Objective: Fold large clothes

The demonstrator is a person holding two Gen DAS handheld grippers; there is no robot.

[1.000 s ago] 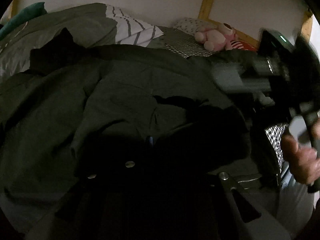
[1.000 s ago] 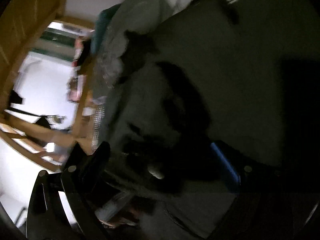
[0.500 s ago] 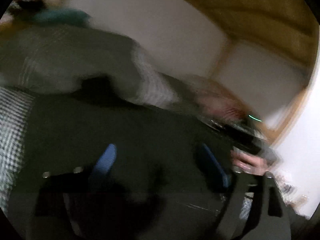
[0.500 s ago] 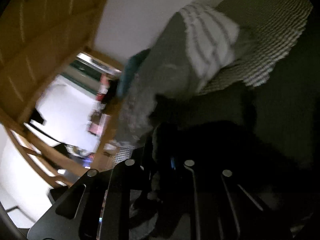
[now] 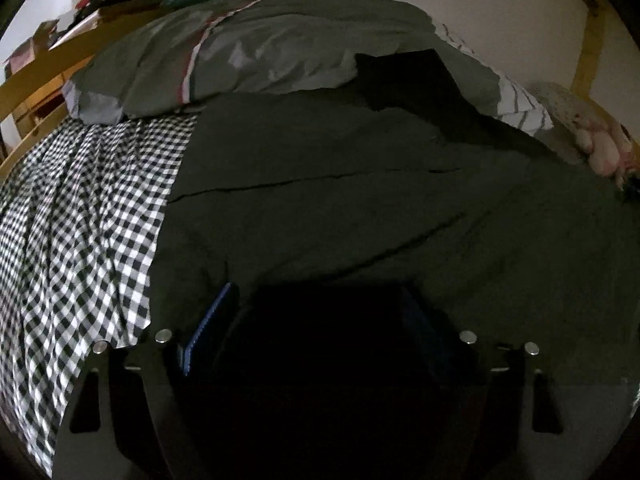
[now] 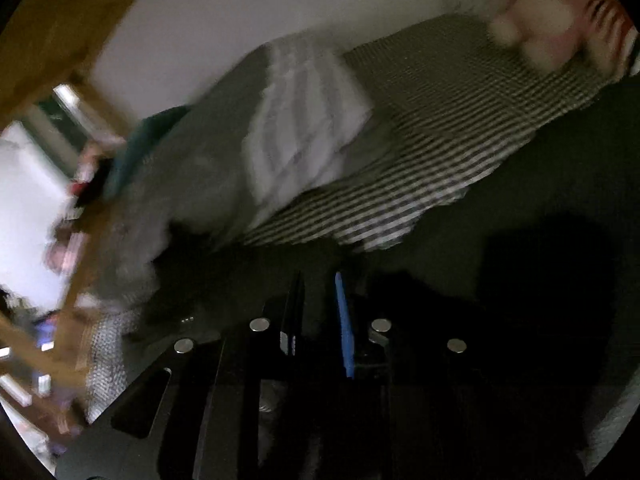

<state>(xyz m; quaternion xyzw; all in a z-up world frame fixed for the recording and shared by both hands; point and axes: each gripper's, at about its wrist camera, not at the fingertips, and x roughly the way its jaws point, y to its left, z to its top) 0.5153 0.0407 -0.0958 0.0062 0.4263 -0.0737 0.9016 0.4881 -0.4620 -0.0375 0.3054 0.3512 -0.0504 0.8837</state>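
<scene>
A large dark green garment [image 5: 360, 200] lies spread flat on the bed, with a seam line across its middle. My left gripper [image 5: 316, 312] is open, its blue-padded fingers [image 5: 212, 320] wide apart just above the garment's near edge, holding nothing. In the blurred right wrist view the same garment [image 6: 540, 208] fills the right side. My right gripper [image 6: 320, 304] has its fingers close together, a narrow dark gap between them; I cannot see cloth between them.
A black-and-white checked sheet [image 5: 80, 220] covers the bed at left. A grey pillow [image 5: 224, 56] and a striped one [image 5: 520, 108] lie at the head. A pink plush toy [image 5: 600, 144] sits far right. A wooden bed frame [image 5: 36, 80] runs along the left.
The crumpled garment now lies flat and spread. My left gripper has let go, opened and swung left. My right gripper has closed up and is still moving.
</scene>
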